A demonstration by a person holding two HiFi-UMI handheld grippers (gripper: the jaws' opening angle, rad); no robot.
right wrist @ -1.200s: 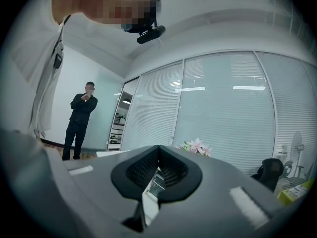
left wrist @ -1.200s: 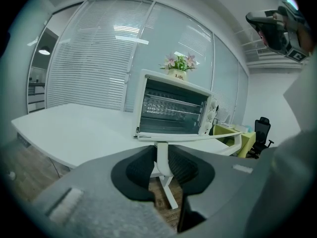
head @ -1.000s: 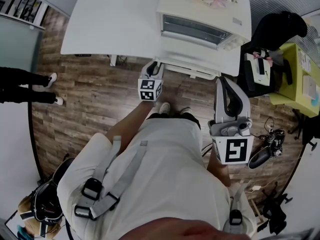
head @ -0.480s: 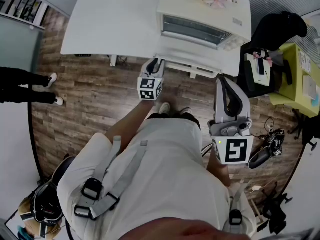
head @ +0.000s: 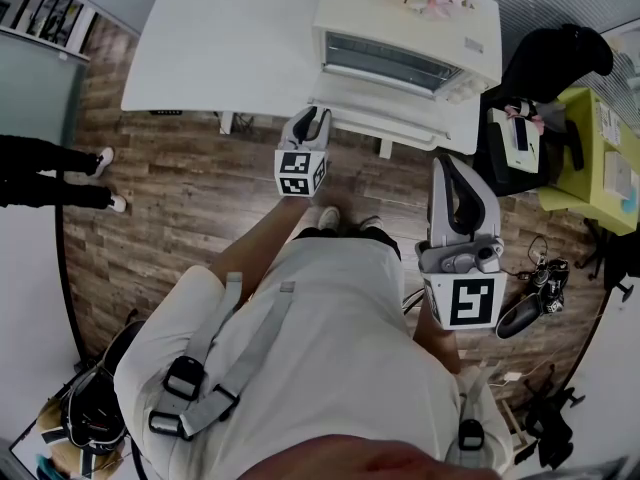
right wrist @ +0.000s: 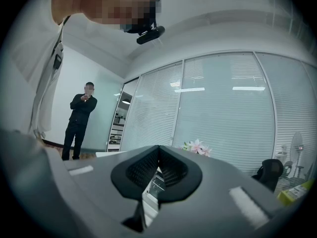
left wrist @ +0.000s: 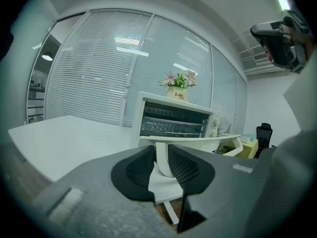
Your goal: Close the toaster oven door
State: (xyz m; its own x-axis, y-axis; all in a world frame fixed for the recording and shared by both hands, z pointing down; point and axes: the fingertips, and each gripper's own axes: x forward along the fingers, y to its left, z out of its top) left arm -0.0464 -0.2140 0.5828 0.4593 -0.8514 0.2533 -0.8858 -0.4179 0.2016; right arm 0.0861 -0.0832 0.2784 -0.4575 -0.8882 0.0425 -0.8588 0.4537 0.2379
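Nearest, beside the person's waist, the right hand-held gripper [head: 447, 168] has its jaws together on nothing. The left hand-held gripper [head: 312, 120] clamps the white handle [left wrist: 161, 158] of the door [head: 395, 123], which juts open from the toaster oven [head: 410, 30] on the tabletop [head: 220, 48].

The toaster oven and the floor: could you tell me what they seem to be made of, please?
Toaster oven: cream body with a smooth, faintly glossy coat, probably painted metal; its rack looks like bare wire. Floor: brown planks with grain, wood or laminate.

Cream toaster oven [head: 405, 33] stands on the white table [head: 220, 48], its door [head: 395, 113] open, nearly level.
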